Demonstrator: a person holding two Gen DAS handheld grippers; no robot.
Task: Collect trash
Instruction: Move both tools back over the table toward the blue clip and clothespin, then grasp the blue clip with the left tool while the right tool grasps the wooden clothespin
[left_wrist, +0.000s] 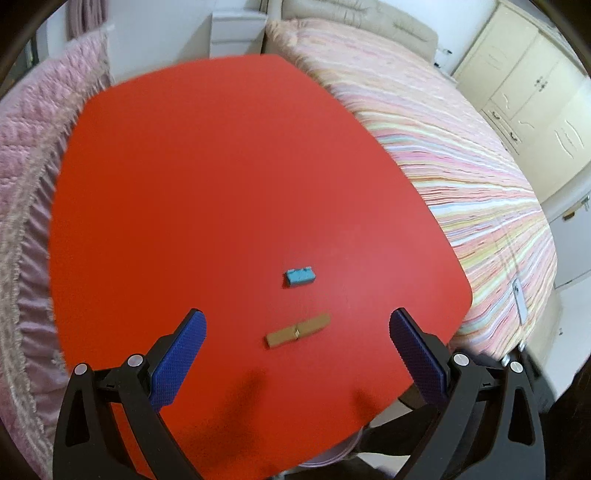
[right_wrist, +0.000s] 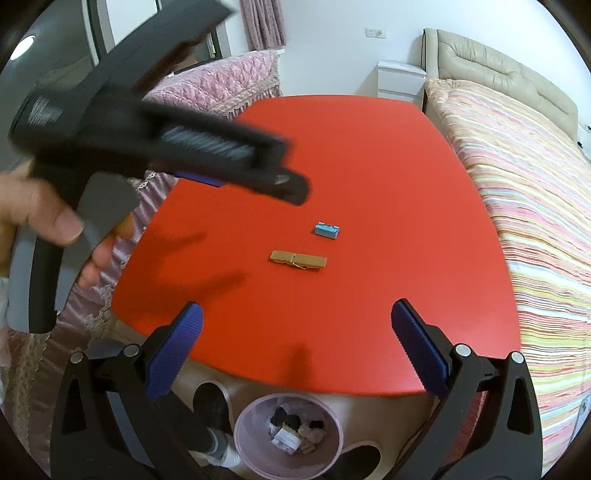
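Left gripper (left_wrist: 297, 323), jaws wide and empty, hovers over the wooden clothespin (left_wrist: 297, 330) on the red table (left_wrist: 221, 184); close across its narrow width. Right gripper (right_wrist: 297, 317), also wide, waits above the pink bin (right_wrist: 332, 417).

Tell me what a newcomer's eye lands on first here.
The bright red table fills both views, bare but for a small blue block and a tan wooden clothespin just nearer. Below the table's near edge stands a pink bin holding scraps, and both tongs gape open.
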